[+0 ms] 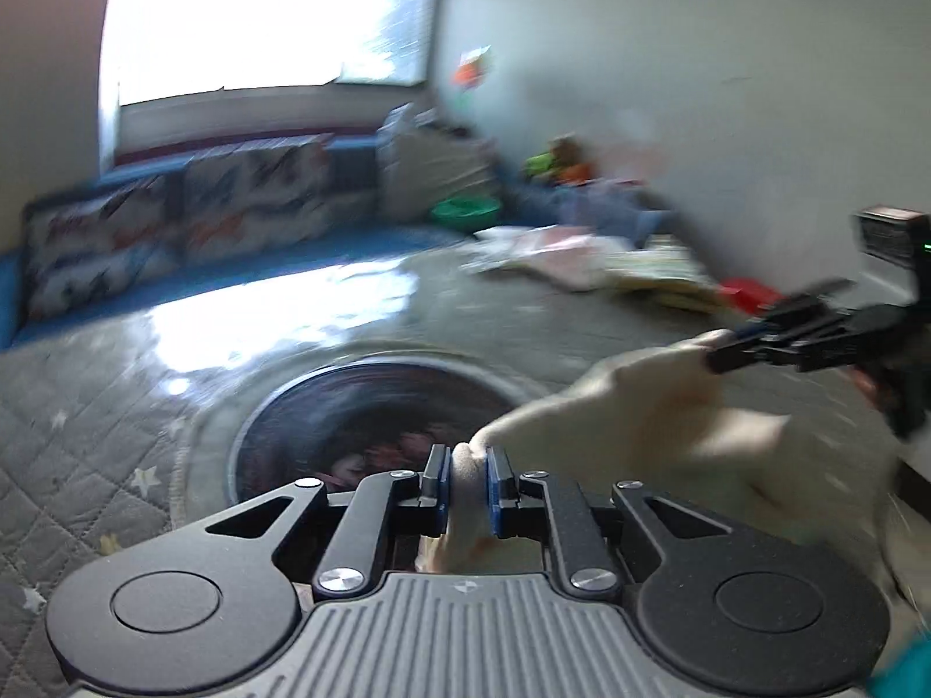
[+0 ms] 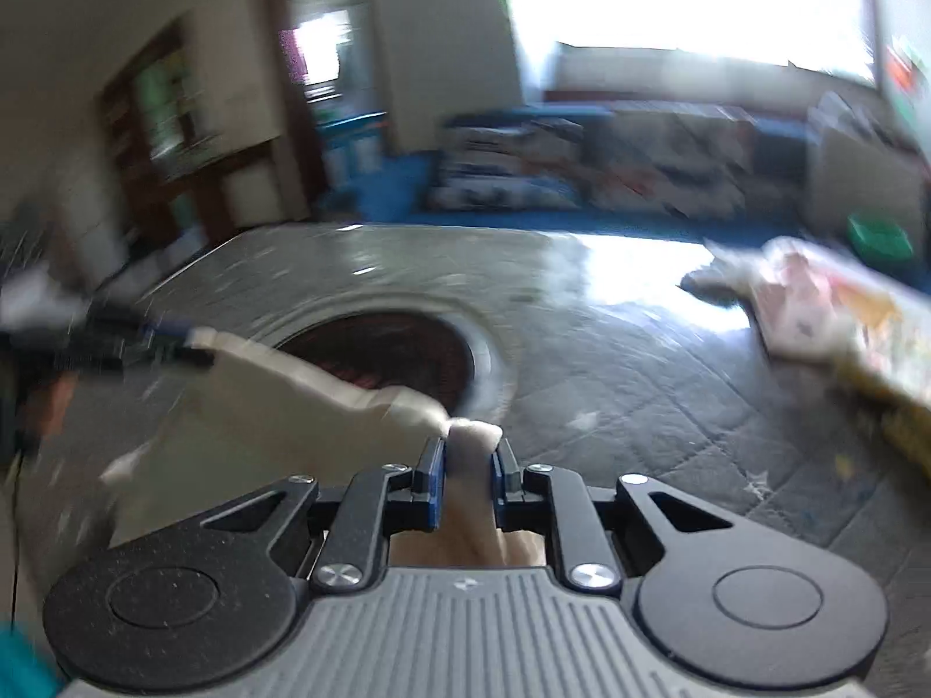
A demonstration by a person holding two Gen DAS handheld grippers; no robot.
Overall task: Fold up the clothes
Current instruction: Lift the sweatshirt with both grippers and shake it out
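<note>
Now, left wrist view: left tongs (image 1: 467, 477) nearly closed, pinching a bunched edge of a cream cloth (image 1: 628, 407). Cloth runs up and right to the right tongs (image 1: 713, 349), which grip its other end; span between them hangs in the air, slack, with a loose flap dropping below. Under it a grey quilted mat (image 1: 87, 465) with small stars and a dark round basin (image 1: 372, 419) sunk in the middle; contents reddish, too blurred to name. Far right by the wall, a pile of clothes (image 1: 570, 262), pink and yellow; flat-looking, but blur hides whether they are folded. Green bowl (image 1: 465, 212) behind it. Whole frame smeared by motion

Right wrist view: right tongs (image 2: 469, 477) closed to a narrow gap on a wad of the same cloth (image 2: 279, 407). Fabric stretches left to the left tongs (image 2: 180, 346), clamped on the far end. Basin (image 2: 407, 349) lies behind and below the cloth; pile (image 2: 826, 314) well apart to the right

Progress, as judged: cloth is off the mat, held by two points along one edge, no crease or fold visible in it. That fits either spreading it out to lay flat or carrying one edge over for a fold; frames do not settle which. Pile suggests other garments are in play, their state unknown
</note>
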